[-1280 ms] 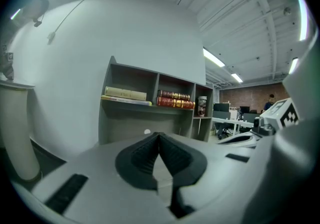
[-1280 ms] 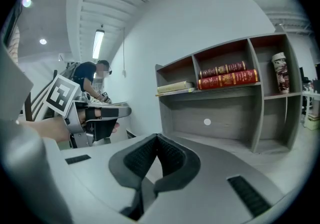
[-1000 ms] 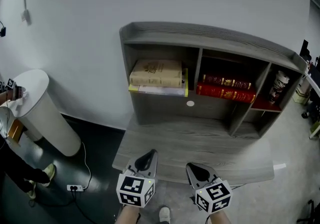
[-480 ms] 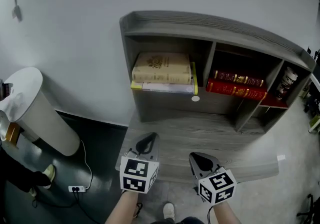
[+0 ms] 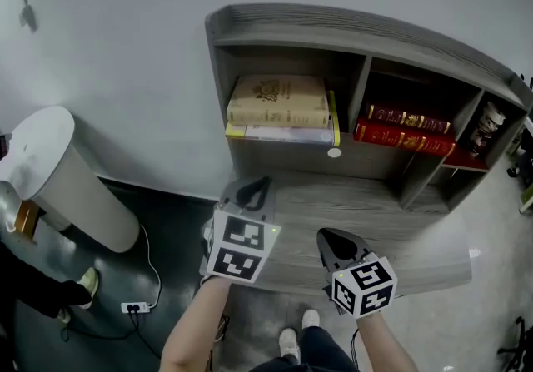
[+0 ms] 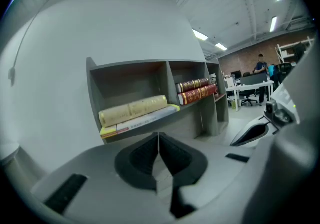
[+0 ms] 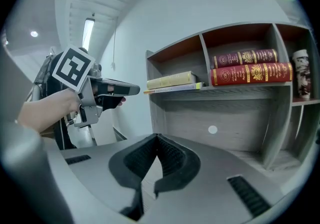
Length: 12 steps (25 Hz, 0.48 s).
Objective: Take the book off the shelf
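I'm holding the left claw (image 5: 252,192) pressed together and empty over the tabletop (image 5: 375,210). The tan book (image 5: 277,101) is lying untouched in the shelf's (image 5: 366,29) left compartment. The right claw (image 5: 337,243) is hanging closed, also empty, so the reaching and grasping are not yet done.

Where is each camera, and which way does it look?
Head view: on the person's head, looking steeply down at the shelf; the left gripper, right gripper and forearms show.
Left gripper view: on the left gripper, looking along its shut jaws at the shelf; the right gripper shows at right.
Right gripper view: on the right gripper, facing the shelf; the left gripper and hand show at left.
Shared: all three see the tan book and red books.
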Motion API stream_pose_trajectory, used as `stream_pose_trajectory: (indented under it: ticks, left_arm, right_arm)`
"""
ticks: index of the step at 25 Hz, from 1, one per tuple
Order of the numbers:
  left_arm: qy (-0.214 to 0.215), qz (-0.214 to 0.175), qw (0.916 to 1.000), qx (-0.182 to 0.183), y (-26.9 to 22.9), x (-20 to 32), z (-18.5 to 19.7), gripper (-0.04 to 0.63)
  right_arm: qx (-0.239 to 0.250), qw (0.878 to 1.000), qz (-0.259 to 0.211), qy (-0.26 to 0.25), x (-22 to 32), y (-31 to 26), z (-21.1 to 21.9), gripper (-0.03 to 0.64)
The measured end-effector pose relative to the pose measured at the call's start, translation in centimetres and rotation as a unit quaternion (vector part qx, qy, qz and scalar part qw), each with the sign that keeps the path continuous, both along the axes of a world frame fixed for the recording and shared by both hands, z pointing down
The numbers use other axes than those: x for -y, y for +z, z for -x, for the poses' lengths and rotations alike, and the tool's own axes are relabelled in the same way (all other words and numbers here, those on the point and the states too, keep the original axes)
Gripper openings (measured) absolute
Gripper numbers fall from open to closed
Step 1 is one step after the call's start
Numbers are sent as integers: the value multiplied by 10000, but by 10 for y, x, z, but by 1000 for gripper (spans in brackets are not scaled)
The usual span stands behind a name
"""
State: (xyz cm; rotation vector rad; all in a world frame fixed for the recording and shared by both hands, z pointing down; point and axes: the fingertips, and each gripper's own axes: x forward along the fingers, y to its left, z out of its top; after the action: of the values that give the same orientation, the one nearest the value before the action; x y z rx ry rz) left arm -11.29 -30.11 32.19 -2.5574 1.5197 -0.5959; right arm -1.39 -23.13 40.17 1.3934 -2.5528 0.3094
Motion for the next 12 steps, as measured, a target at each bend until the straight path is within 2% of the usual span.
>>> stream_pose_trajectory:
  ticks: [8, 12]
  left_arm:
    - [278, -60, 9971, 710, -8, 25, -15, 14]
    - [238, -175, 9929, 1151, -14, 45, -16, 31]
  right_arm:
    - [12, 9998, -119, 161, 27, -9, -1, 8]
    - [36, 9998, -128, 170, 41, -10, 4, 8]
